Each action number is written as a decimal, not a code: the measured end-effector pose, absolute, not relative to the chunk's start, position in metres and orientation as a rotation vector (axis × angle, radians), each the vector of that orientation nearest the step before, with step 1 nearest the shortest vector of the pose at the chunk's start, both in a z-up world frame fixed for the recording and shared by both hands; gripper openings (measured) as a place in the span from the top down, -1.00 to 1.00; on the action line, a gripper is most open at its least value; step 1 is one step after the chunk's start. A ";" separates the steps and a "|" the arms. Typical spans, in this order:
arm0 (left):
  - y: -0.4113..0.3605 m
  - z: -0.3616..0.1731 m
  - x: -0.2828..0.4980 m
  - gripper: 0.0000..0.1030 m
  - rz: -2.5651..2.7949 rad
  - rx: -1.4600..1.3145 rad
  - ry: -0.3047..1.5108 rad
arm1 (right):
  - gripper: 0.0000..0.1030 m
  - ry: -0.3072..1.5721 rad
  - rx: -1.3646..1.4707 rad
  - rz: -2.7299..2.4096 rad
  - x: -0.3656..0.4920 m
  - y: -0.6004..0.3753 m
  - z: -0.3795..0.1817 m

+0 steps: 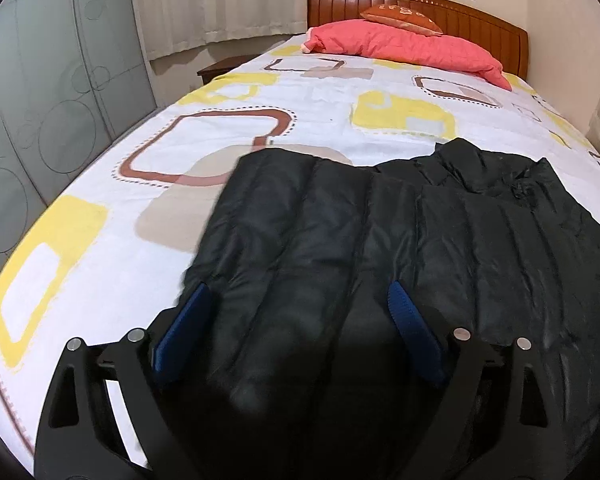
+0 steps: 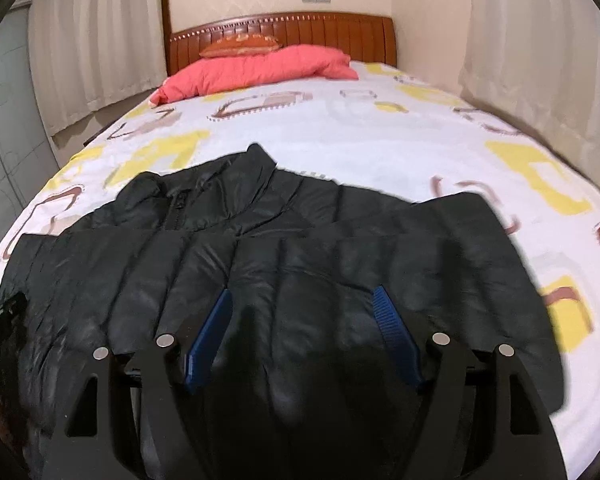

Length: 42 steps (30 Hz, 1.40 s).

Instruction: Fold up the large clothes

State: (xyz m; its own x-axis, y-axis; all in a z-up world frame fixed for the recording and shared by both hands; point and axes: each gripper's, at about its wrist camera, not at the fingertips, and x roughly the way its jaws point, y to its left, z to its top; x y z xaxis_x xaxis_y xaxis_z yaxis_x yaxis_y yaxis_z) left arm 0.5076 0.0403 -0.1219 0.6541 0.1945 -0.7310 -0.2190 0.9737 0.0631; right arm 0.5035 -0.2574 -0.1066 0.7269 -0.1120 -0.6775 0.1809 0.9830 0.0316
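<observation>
Your left gripper (image 1: pixel 296 316) stands wide apart over the near left part of the black puffer jacket (image 1: pixel 380 240), its blue pads (image 1: pixel 184 328) spread with quilted fabric lying between them but not pinched; it has let go. The jacket's folded left edge runs just past the left pad, and beyond it the white bedsheet (image 1: pixel 100 184) with yellow and brown square shapes shows bare.

Your right gripper (image 2: pixel 304 328) is likewise released, its jaws spread over the jacket's right half, with the padded cloth beneath and between the blue pads (image 2: pixel 212 332) and no squeeze on it that you can see. In the right wrist view the jacket lies flat across the near end of the bed, collar (image 2: pixel 260 168) and zip (image 2: pixel 176 208) pointing toward the headboard (image 2: pixel 284 30), a folded-in panel laid over its right side. At the far left edge of that view a dark piece of your other tool (image 2: pixel 0 320) shows at the jacket's border.

Farther up the bed a coral-pink quilted cover (image 1: pixel 412 46) lies bunched across the top of the sheet, with an orange cushion (image 1: pixel 404 16) leaning behind it against the wooden headboard. Pale curtains (image 2: pixel 92 48) hang on both sides of the bed, and a frosted wardrobe door (image 1: pixel 52 92) with circle outlines stands to the left
</observation>
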 end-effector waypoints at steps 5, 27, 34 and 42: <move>0.056 -0.106 0.458 -0.75 0.218 -0.065 0.830 | -0.40 0.772 0.117 -0.172 0.456 -0.279 -0.094; 0.144 -0.140 0.180 -0.75 0.261 -0.370 0.979 | -0.40 0.946 0.339 -0.367 0.182 -0.392 -0.147; 0.147 -0.142 0.138 -0.75 0.228 -0.459 0.962 | -0.40 0.926 0.423 -0.301 0.138 -0.387 -0.152; 0.137 -0.147 0.113 -0.54 0.121 -0.619 0.958 | -0.40 0.896 0.496 -0.195 0.105 -0.366 -0.152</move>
State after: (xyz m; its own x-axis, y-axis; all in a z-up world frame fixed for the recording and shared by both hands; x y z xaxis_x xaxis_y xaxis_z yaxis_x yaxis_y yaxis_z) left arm 0.1126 0.1372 -0.1468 0.5828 -0.1695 -0.7947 -0.3615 0.8218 -0.4404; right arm 0.1045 -0.3656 -0.1522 0.6161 0.0419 -0.7865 0.3641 0.8703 0.3316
